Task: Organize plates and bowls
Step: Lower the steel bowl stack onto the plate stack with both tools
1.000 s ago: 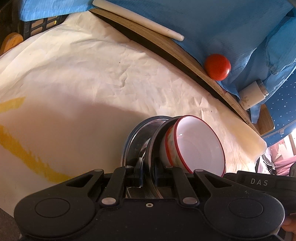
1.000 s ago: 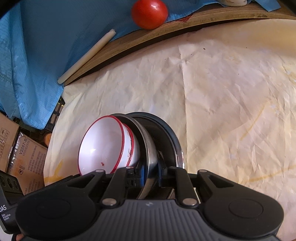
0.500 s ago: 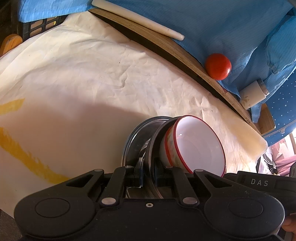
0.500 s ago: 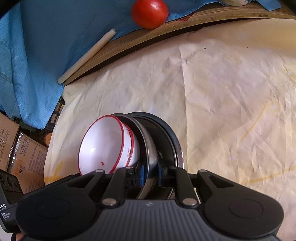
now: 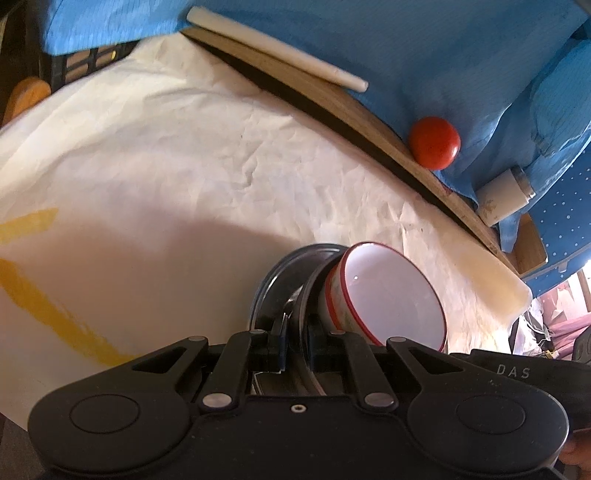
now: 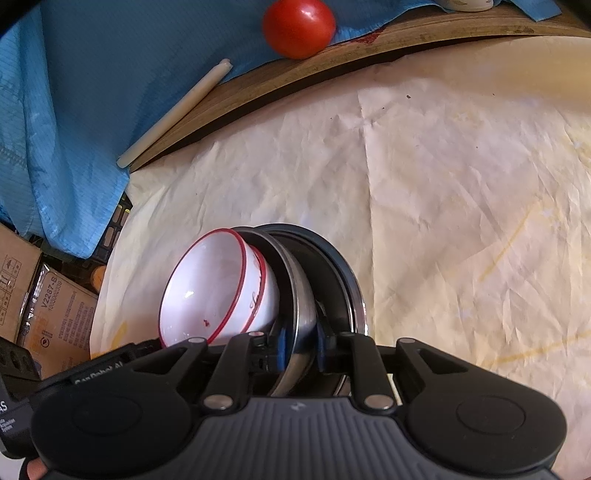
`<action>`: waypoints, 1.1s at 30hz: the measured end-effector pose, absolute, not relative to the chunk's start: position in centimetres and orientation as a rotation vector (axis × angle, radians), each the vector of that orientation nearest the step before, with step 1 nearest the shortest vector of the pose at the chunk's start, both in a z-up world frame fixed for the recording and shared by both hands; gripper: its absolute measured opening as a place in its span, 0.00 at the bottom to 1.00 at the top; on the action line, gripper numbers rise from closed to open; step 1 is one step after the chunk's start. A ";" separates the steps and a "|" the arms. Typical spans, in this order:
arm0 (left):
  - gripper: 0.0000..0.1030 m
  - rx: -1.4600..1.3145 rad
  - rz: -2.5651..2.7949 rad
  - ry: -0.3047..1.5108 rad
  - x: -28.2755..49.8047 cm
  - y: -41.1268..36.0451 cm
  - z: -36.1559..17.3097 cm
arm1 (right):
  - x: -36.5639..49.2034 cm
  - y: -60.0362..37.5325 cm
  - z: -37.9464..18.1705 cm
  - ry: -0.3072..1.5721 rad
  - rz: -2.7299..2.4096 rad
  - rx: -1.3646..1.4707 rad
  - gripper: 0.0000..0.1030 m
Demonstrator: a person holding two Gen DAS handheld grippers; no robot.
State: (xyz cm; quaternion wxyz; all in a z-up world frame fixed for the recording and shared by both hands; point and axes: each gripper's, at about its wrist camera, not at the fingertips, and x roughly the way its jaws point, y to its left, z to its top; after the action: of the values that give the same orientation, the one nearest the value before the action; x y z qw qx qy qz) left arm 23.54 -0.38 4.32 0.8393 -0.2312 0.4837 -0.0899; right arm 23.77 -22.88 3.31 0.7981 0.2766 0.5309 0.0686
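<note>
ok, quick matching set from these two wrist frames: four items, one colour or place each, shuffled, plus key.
1. bowl
2. tomato
3. steel plate
4. white stick

A. red, on the blue cloth
B. between the right gripper's fingers
C. white, red rim
D. lying along the wooden board's edge

Pairs: 1-C, 2-A, 3-B, 4-D

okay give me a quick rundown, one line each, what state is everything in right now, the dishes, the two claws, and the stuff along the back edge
White bowls: two nested, red-rimmed, inside the steel plate.
Steel plate: gripped at its rim from both sides.
Dark plate: under the steel plate.
Left claw: shut on steel plate's rim.
Right claw: shut on the opposite rim.
Tomato: whole, on the blue cloth.
White stick: lying flat along the wooden board.
</note>
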 end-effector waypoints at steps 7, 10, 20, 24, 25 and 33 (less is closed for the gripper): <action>0.09 -0.491 -0.186 1.020 23.5 -0.2 4.4 | 23.6 -22.8 3.4 1.132 0.143 0.591 0.20; 0.09 -0.489 -0.188 1.019 23.5 -0.3 4.4 | 23.5 -22.9 3.4 1.131 0.144 0.592 0.20; 0.10 -0.488 -0.195 1.003 23.2 -0.7 4.8 | 23.1 -23.8 4.0 1.108 0.130 0.580 0.17; 0.10 -0.482 -0.183 0.998 23.3 -0.6 5.0 | 22.9 -24.2 4.1 1.098 0.128 0.579 0.16; 0.10 -0.483 -0.183 0.992 23.2 -0.6 5.0 | 22.8 -24.2 4.2 1.091 0.128 0.580 0.16; 0.14 -0.488 -0.189 0.961 23.0 -0.3 6.0 | 22.6 -24.5 5.0 1.061 0.143 0.574 0.18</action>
State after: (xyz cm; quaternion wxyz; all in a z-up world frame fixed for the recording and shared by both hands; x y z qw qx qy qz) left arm 22.96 -0.32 5.97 0.8540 -0.2321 0.4568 -0.0898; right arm 22.57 -24.48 5.03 0.8211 0.2698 0.4984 0.0674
